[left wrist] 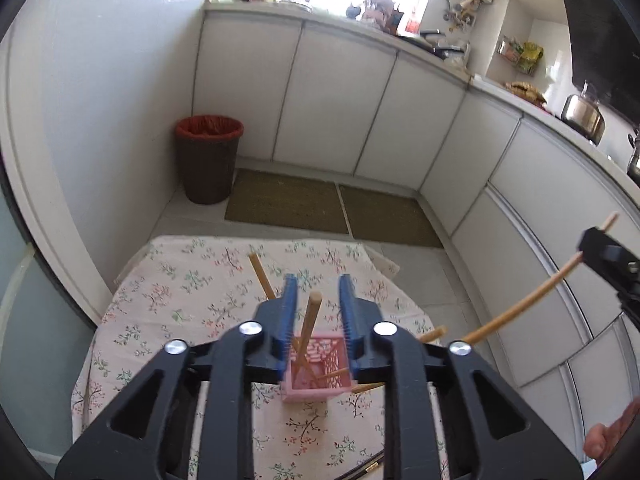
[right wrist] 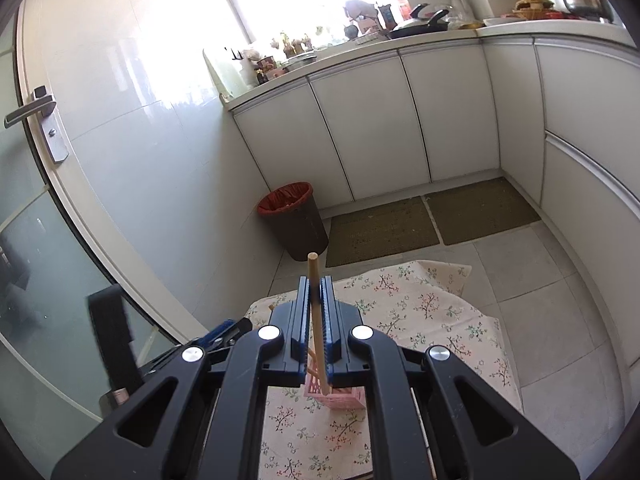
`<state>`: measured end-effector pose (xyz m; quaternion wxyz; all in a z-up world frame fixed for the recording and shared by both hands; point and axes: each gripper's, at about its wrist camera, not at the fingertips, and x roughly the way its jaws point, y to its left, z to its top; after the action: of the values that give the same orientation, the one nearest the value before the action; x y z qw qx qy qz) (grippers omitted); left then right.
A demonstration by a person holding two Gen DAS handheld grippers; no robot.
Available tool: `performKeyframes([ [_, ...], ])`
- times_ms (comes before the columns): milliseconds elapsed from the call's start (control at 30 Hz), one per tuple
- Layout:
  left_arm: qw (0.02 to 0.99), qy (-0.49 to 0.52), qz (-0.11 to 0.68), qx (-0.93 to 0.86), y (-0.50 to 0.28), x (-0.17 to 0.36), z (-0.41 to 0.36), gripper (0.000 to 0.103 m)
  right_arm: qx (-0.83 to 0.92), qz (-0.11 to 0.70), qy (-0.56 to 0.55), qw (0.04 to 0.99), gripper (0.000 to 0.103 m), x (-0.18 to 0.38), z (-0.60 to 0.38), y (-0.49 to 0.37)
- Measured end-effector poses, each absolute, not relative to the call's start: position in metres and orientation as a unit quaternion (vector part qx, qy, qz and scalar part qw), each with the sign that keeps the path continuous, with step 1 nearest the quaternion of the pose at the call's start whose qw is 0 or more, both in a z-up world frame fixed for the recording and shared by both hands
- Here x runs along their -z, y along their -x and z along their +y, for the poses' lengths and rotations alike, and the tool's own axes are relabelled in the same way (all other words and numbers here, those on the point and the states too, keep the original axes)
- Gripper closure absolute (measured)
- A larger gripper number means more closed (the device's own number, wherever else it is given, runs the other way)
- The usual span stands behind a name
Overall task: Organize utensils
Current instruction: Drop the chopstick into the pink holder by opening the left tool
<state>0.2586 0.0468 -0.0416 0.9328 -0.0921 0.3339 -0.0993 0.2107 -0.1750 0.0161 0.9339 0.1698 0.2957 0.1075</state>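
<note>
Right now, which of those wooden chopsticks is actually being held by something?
The chopstick pinched upright between the right gripper's blue fingers. The others just lean loose in the pink basket.

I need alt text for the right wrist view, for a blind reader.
The right gripper is shut on a wooden chopstick, held upright above a pink basket on a floral tablecloth. Behind are white cabinets and a brown bin.

Pink basket (left wrist: 318, 376), floral cloth (left wrist: 192, 292), seemingly tan chopsticks (right wrist: 316, 312)
</note>
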Motion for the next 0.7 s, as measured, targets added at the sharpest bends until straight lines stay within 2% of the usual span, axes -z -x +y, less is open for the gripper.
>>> performKeyframes([
  [100,0.941,0.107,0.305,0.097,-0.246,0.023,0.06,0.074,-0.104,0.292,-0.154,0.938,0.097,-0.013,-0.164,-0.218],
  [167,0.949,0.126,0.278,0.083,-0.234,0.01,0.075,0.063,-0.101,0.29,-0.148,0.94,0.097,-0.009,-0.158,-0.223],
  [267,0.952,0.162,0.251,0.071,-0.22,-0.001,0.098,0.062,-0.096,0.291,-0.14,0.942,0.097,0.001,-0.148,-0.233],
  [533,0.947,0.177,0.262,0.058,-0.214,0.015,0.115,0.061,-0.099,0.31,-0.136,0.936,0.094,0.044,-0.128,-0.262],
  [600,0.943,0.187,0.27,0.056,-0.214,0.023,0.12,0.061,-0.097,0.316,-0.14,0.933,0.088,0.048,-0.127,-0.267],
  [667,0.94,0.187,0.28,0.054,-0.214,0.029,0.122,0.061,-0.096,0.312,-0.146,0.934,0.072,0.042,-0.129,-0.264],
  [700,0.94,0.184,0.282,0.055,-0.214,0.03,0.122,0.061,-0.092,0.304,-0.145,0.937,0.068,0.038,-0.13,-0.26],
])
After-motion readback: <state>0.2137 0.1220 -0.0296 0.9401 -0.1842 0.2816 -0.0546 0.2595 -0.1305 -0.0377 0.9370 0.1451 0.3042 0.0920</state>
